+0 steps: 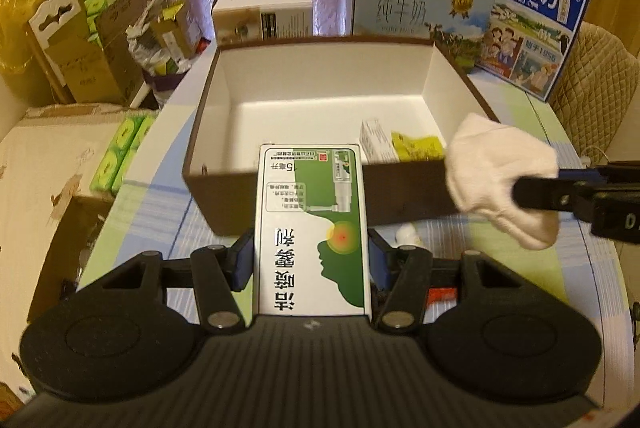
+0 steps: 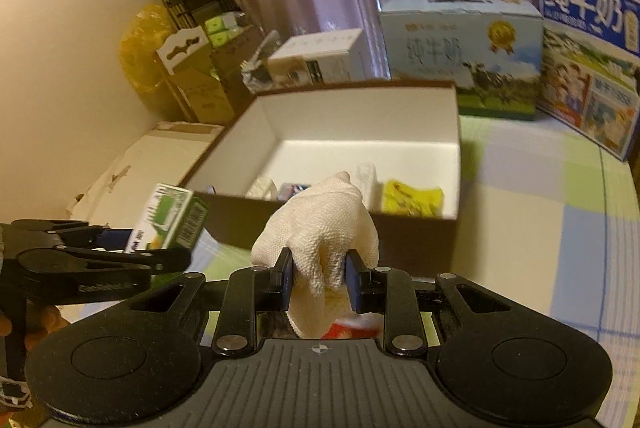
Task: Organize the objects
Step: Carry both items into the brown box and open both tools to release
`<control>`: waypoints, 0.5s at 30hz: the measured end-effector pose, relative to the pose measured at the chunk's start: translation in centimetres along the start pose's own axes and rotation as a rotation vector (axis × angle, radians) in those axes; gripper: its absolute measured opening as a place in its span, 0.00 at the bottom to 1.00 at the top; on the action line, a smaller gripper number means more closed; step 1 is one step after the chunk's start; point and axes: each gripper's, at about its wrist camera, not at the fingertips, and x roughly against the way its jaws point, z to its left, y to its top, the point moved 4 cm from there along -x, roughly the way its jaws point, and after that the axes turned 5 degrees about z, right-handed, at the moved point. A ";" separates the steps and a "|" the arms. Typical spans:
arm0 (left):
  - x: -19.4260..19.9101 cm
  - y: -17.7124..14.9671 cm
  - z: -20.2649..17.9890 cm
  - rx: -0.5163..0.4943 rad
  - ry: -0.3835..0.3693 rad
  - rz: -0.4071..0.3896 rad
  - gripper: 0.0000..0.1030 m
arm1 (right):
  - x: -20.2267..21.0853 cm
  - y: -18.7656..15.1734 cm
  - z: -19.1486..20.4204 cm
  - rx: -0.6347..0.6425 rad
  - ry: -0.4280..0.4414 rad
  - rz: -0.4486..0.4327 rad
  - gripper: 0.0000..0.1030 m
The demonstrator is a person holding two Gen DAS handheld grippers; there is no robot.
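Altogether, two grippers each hold one thing: the left gripper clamps a green-and-white medicine box part-open around its sides, and the right gripper is pinched nearly closed on a white cloth. Both hang just before one brown open box, which holds a yellow packet, a small white carton and other small items I cannot tell apart. Two milk cartons stand behind.
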 end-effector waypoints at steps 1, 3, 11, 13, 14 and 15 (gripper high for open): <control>-0.1 0.7 0.1 -0.003 0.001 -0.007 0.50 | -0.3 0.4 0.2 0.005 0.001 -0.003 0.23; -0.4 1.7 0.2 -0.010 0.002 -0.020 0.51 | -1.2 1.5 0.7 0.009 0.004 -0.003 0.23; -2.5 6.5 1.5 -0.033 0.014 -0.047 0.51 | -5.2 6.0 1.7 0.011 -0.015 -0.026 0.23; -3.3 7.7 2.1 -0.037 0.021 -0.049 0.51 | -6.1 7.0 1.7 0.002 -0.024 -0.027 0.23; -3.7 8.3 2.4 -0.039 0.025 -0.047 0.51 | -6.7 7.4 1.6 -0.003 -0.028 -0.027 0.23; -4.2 8.8 2.6 -0.041 0.028 -0.045 0.51 | -7.2 7.8 1.5 -0.007 -0.030 -0.026 0.23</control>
